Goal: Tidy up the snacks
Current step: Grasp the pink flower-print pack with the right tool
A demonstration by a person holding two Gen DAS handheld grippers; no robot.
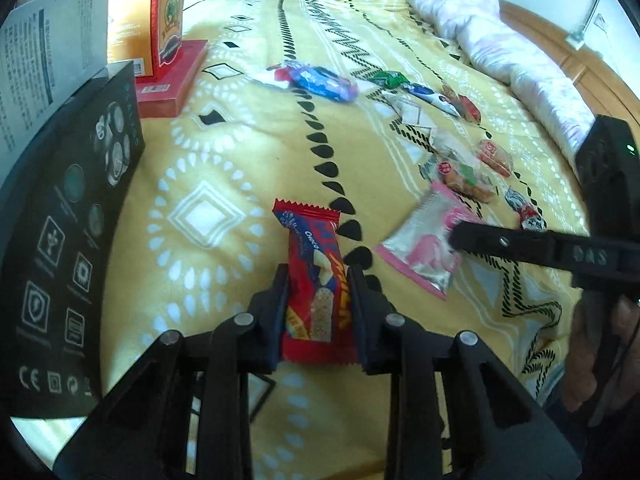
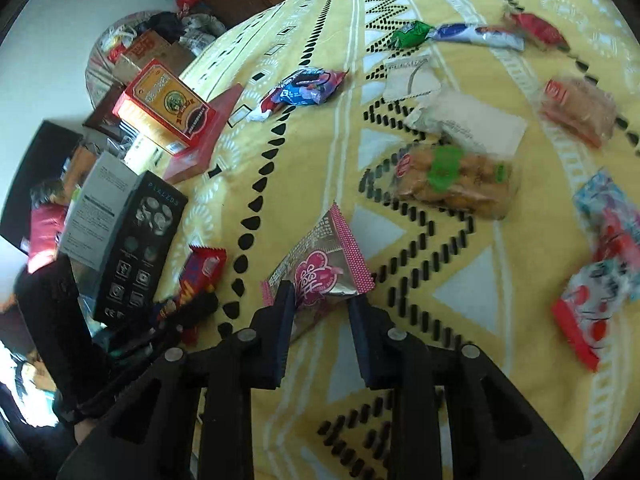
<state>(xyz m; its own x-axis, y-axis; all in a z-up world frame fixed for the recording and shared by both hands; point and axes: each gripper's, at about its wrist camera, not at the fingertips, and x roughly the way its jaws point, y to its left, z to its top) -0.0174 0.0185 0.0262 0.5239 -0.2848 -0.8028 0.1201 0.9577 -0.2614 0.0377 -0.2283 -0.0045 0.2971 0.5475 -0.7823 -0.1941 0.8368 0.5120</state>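
My left gripper (image 1: 319,276) is shut on a red chocolate bar wrapper (image 1: 314,284), which lies lengthwise between the jaws just above the yellow patterned bedspread (image 1: 224,168). The bar also shows in the right wrist view (image 2: 198,280). My right gripper (image 2: 322,300) is open, its jaws either side of the near end of a pink and silver snack packet (image 2: 320,268) lying on the bedspread. In the left wrist view that packet (image 1: 424,244) lies right of the bar with a right finger (image 1: 500,242) over its edge.
Several wrapped snacks are scattered ahead: a blue packet (image 1: 324,80), a green candy (image 1: 390,79), a clear biscuit bag (image 2: 456,184), a white sachet (image 2: 468,124), red-and-white packets (image 2: 592,300). A black box (image 1: 68,240) and red-orange boxes (image 1: 160,40) stand at the left.
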